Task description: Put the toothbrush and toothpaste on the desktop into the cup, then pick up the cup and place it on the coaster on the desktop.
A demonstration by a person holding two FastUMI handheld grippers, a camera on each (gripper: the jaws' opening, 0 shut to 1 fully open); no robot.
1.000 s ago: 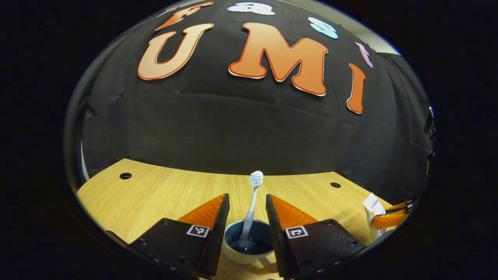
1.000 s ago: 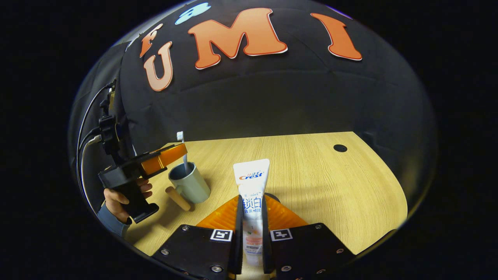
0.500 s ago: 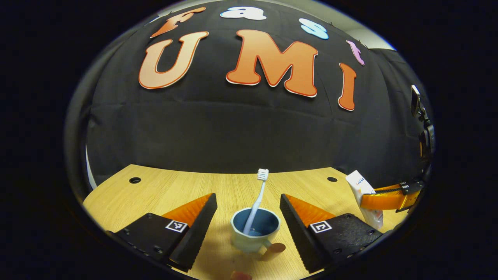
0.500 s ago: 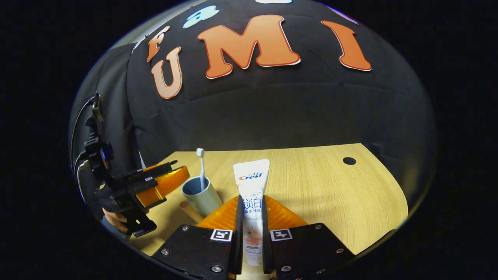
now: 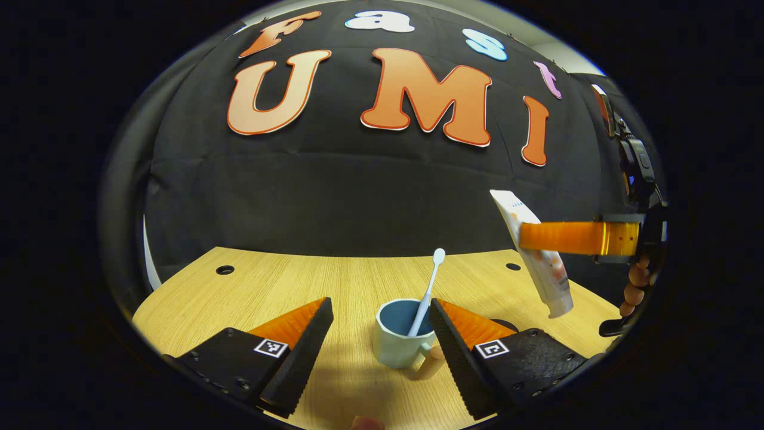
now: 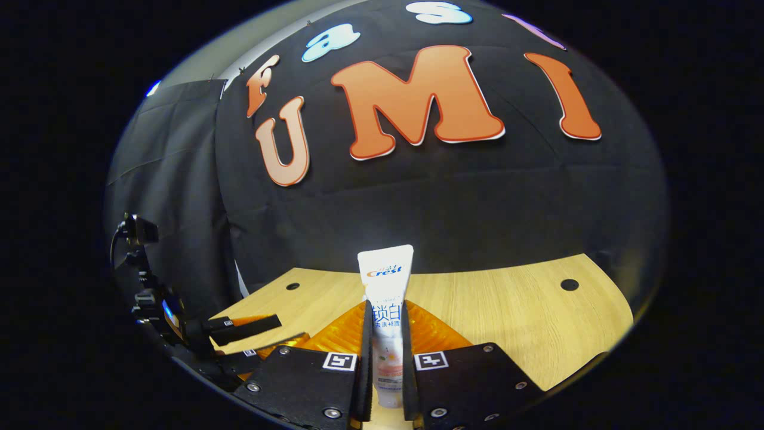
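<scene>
A pale cup [image 5: 401, 343] with a blue inside and a wooden handle stands on the desk between my left gripper's open fingers, nearer the right one. The white toothbrush [image 5: 425, 292] leans in it, head up. My left gripper [image 5: 379, 307] holds nothing; it also appears low at the left in the right gripper view [image 6: 271, 334]. My right gripper [image 6: 385, 310] is shut on the white toothpaste tube [image 6: 385, 280]. In the left gripper view, that gripper [image 5: 537, 237] holds the tube [image 5: 537, 263] in the air, cap down, to the right of and above the cup.
The wooden desk [image 6: 507, 310] has small round holes near its back edge [image 5: 225, 270] [image 5: 513, 267]. A dark flat shape [image 5: 502, 325] peeks out past my left gripper's right finger. A hand [image 5: 637, 280] holds the right gripper at the far right.
The right gripper has lifted the toothpaste well above the desk. The left gripper has opened, let go of the toothbrush in the cup, and drawn back and left.
</scene>
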